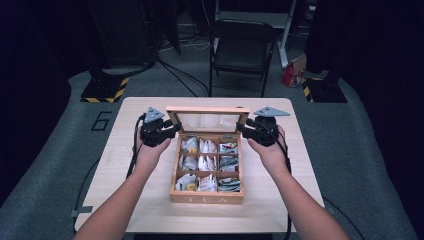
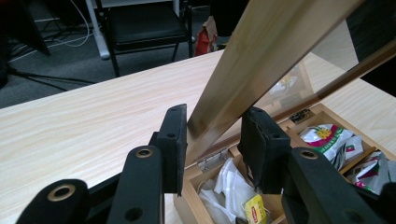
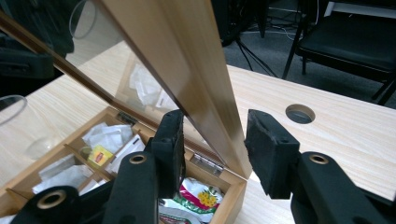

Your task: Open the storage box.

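Two grippers are working at the box from either side, and I am watching them from above. The box is sitting at the middle of the table, its lid standing raised at the far edge, a clear pane set in the wooden frame. Nine compartments inside are holding tea bags.

My left gripper is straddling the left edge of the lid; in the left gripper view the wooden edge is running up between the jaws, the left pad just beside it, the right pad standing off the glass side. The jaws are spread around the frame, not pressing it.

My right gripper is doing the same at the right edge. In the right gripper view the frame is passing between the jaws with a gap showing at the outer pad, so they are spread too, holding nothing.

The table is pale wood-grain laminate, bare around the box, with a round cable hole near the far right corner. Beyond it a black folding chair is standing on grey carpet, cables are trailing across the floor, a red and white bag is leaning by a desk leg, and yellow-and-black striped bases are flanking the table. The room behind is lying dark.
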A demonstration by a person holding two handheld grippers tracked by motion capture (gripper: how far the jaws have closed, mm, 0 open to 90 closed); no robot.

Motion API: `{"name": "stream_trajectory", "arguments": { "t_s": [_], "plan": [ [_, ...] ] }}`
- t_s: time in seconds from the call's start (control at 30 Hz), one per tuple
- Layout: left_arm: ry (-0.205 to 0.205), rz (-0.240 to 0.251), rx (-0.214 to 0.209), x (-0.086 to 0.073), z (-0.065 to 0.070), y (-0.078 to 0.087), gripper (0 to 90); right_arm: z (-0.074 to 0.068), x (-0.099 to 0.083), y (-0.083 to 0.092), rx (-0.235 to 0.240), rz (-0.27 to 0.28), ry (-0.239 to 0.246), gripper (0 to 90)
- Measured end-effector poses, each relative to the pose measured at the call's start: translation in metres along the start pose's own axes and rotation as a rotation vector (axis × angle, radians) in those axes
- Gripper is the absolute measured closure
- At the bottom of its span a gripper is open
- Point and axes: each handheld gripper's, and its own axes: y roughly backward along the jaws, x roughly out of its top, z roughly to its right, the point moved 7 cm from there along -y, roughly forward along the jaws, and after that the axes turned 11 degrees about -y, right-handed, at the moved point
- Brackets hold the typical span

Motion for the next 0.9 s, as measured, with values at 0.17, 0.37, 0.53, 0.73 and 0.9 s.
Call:
{"name": "stream_trajectory", "arguments": {
  "t_s": [0.17,0.37,0.53,0.73,0.9],
  "plan": [
    [0.003,0.0,0.002,0.003,-0.003,-0.003,62.3,0.004,-0.005,-0.008,0.006,-0.006,0.01,55.6],
    [0.016,0.004,0.004,0.005,-0.005,-0.006,62.6,0.011,-0.012,-0.02,-0.007,-0.032,0.003,55.6],
    [0.021,0.008,0.005,0.006,-0.007,-0.008,62.8,0.013,-0.017,-0.029,-0.018,-0.045,-0.001,56.8],
    [0.026,0.015,0.001,0.006,-0.009,-0.01,62.7,0.021,-0.022,-0.038,-0.034,-0.062,0.004,57.5],
    [0.03,0.013,-0.007,0.006,-0.01,-0.011,62.7,0.021,-0.021,-0.044,-0.036,-0.051,0.011,58.9]
  ]
}}
